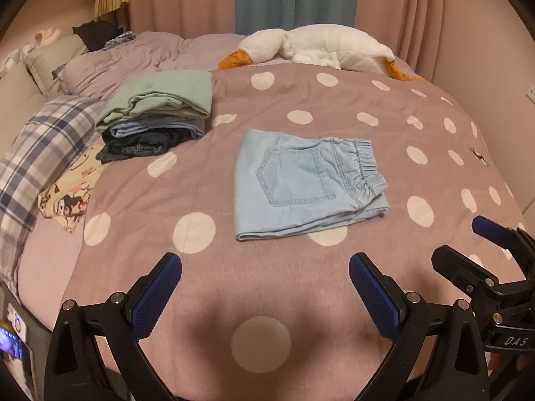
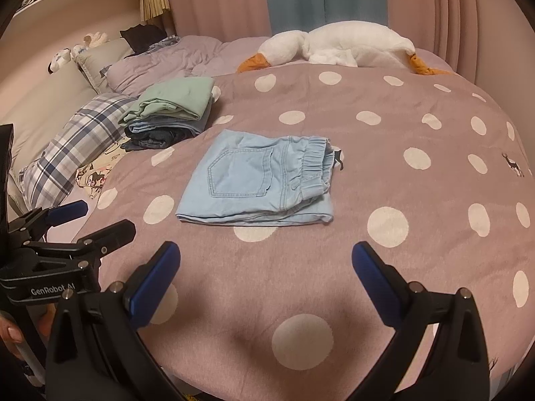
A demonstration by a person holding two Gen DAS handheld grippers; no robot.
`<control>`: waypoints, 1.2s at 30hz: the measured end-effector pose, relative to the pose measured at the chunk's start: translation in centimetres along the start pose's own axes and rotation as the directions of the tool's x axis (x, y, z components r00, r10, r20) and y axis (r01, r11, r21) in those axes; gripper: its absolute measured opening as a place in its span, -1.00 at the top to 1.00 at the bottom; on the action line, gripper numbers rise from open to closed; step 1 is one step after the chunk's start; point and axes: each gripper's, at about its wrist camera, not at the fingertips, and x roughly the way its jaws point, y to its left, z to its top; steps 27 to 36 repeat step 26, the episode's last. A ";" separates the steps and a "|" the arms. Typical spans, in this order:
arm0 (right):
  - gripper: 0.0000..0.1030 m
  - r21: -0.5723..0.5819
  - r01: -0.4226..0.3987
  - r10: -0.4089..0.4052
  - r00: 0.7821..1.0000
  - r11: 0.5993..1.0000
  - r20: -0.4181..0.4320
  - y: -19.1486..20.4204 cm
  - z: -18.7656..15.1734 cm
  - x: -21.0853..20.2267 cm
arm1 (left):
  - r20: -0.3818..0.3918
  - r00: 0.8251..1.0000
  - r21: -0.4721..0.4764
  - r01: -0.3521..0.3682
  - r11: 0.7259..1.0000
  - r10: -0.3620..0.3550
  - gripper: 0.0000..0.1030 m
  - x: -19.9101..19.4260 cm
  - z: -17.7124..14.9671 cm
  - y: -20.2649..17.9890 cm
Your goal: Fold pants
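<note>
Light blue denim pants (image 1: 307,183) lie folded into a flat rectangle on the pink polka-dot blanket (image 1: 234,284), back pocket up, elastic waistband to the right. They also show in the right wrist view (image 2: 260,183). My left gripper (image 1: 265,264) is open and empty, held above the blanket in front of the pants. My right gripper (image 2: 265,250) is open and empty too, also in front of the pants. Each gripper shows at the edge of the other's view: the right gripper (image 1: 468,244) and the left gripper (image 2: 107,217).
A stack of folded clothes (image 1: 157,117) with a green piece on top sits at the back left. A plaid pillow (image 1: 43,153) and a cartoon-print cloth (image 1: 70,190) lie at the left. A white plush goose (image 1: 317,46) lies along the far edge before the curtains.
</note>
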 end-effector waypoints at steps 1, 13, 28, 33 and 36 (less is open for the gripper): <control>-1.00 0.000 0.001 -0.001 1.000 1.000 0.000 0.0 0.0 0.0 | 0.000 1.000 -0.001 0.000 1.000 0.000 -0.94 0.0 0.0 0.0; -1.00 -0.003 -0.001 0.001 1.000 1.000 0.002 0.2 0.1 -0.1 | 0.004 1.000 -0.006 -0.006 1.000 0.006 -0.94 -0.1 0.1 0.3; -1.00 -0.001 0.000 0.000 1.000 1.000 -0.002 0.2 0.2 -0.1 | -0.002 1.000 -0.009 -0.015 1.000 0.015 -0.94 0.0 0.1 0.3; -1.00 -0.001 0.000 0.000 1.000 1.000 -0.002 0.2 0.2 -0.1 | -0.002 1.000 -0.009 -0.015 1.000 0.015 -0.94 0.0 0.1 0.3; -1.00 -0.001 0.000 0.000 1.000 1.000 -0.002 0.2 0.2 -0.1 | -0.002 1.000 -0.009 -0.015 1.000 0.015 -0.94 0.0 0.1 0.3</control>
